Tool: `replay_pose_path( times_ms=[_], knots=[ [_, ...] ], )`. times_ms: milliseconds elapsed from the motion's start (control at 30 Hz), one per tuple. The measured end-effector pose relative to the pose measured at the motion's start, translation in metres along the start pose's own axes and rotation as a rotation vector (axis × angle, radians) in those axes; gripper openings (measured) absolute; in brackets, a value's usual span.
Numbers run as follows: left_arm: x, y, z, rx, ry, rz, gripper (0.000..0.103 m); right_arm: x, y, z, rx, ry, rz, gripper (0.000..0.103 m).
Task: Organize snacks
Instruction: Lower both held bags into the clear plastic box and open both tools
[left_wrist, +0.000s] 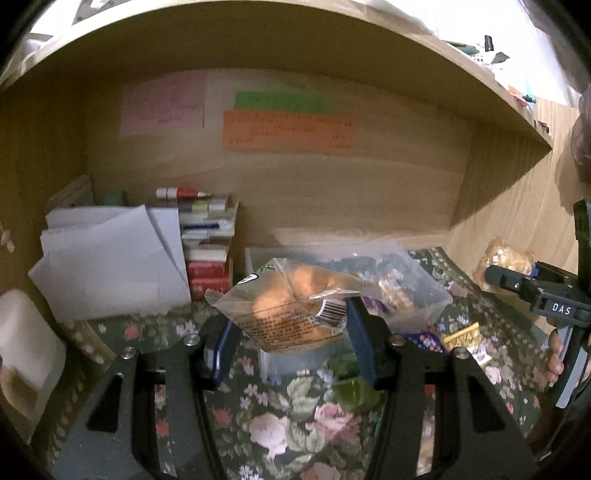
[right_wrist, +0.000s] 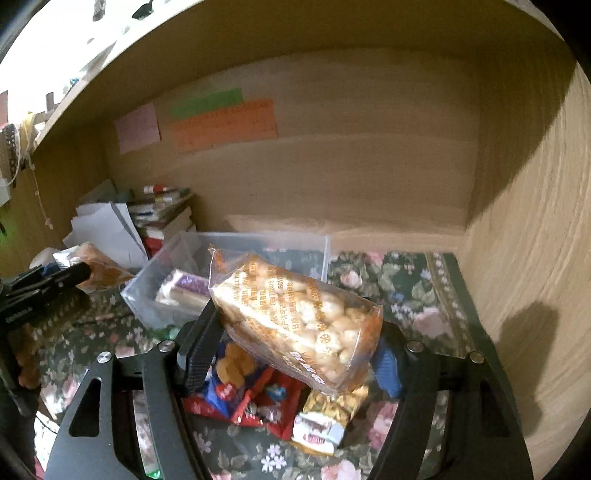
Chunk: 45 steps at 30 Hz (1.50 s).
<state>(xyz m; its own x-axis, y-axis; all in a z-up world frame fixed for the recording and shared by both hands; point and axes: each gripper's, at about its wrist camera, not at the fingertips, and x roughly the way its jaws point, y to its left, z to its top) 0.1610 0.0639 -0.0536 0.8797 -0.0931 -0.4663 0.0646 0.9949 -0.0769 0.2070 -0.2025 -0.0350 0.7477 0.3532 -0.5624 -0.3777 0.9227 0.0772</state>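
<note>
My left gripper (left_wrist: 291, 332) is shut on a clear bread packet (left_wrist: 291, 306) with a barcode, held above the flowered cloth in front of a clear plastic bin (left_wrist: 424, 291). My right gripper (right_wrist: 291, 343) is shut on a clear bag of puffed rice snack (right_wrist: 295, 317), held above loose snacks and just in front of the same bin (right_wrist: 258, 243). The bin holds a purple-and-white wrapped snack (right_wrist: 184, 290). The right gripper and its bag (left_wrist: 509, 258) show at the right edge of the left wrist view. The left gripper with its packet (right_wrist: 96, 266) shows at the left of the right wrist view.
Red and blue snack packets (right_wrist: 243, 398) and a gold packet (right_wrist: 328, 421) lie on the cloth under the right gripper. A green packet (left_wrist: 354, 387) and small wrapped sweets (left_wrist: 461, 336) lie near the left gripper. Stacked books (left_wrist: 207, 243) and white papers (left_wrist: 110, 258) fill the back left. Wooden walls enclose the shelf.
</note>
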Motion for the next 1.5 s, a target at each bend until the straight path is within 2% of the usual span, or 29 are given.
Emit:
replay_pose_path(
  times_ms=[400, 833, 1000, 1267, 1400, 1500],
  knots=[
    [0.034, -0.008, 0.027, 0.018, -0.007, 0.017, 0.055, 0.034, 0.016, 0.036, -0.047, -0.016, 0.034, 0.068],
    [0.098, -0.002, 0.028, 0.005, 0.098, 0.014, 0.055, 0.114, 0.023, 0.044, -0.090, 0.142, 0.038, 0.068],
    [0.117, 0.000, 0.023, 0.009, 0.133, 0.022, 0.055, 0.133, 0.023, 0.041, -0.100, 0.195, 0.031, 0.068],
    [0.124, -0.005, 0.019, 0.013, 0.154, 0.040, 0.058, 0.142, 0.024, 0.037, -0.107, 0.231, 0.033, 0.069],
    [0.116, -0.006, 0.022, 0.009, 0.144, 0.028, 0.066, 0.134, 0.028, 0.038, -0.128, 0.211, 0.025, 0.073],
    [0.106, -0.007, 0.025, 0.003, 0.127, 0.018, 0.067, 0.123, 0.030, 0.039, -0.138, 0.186, 0.024, 0.077]
  ],
)
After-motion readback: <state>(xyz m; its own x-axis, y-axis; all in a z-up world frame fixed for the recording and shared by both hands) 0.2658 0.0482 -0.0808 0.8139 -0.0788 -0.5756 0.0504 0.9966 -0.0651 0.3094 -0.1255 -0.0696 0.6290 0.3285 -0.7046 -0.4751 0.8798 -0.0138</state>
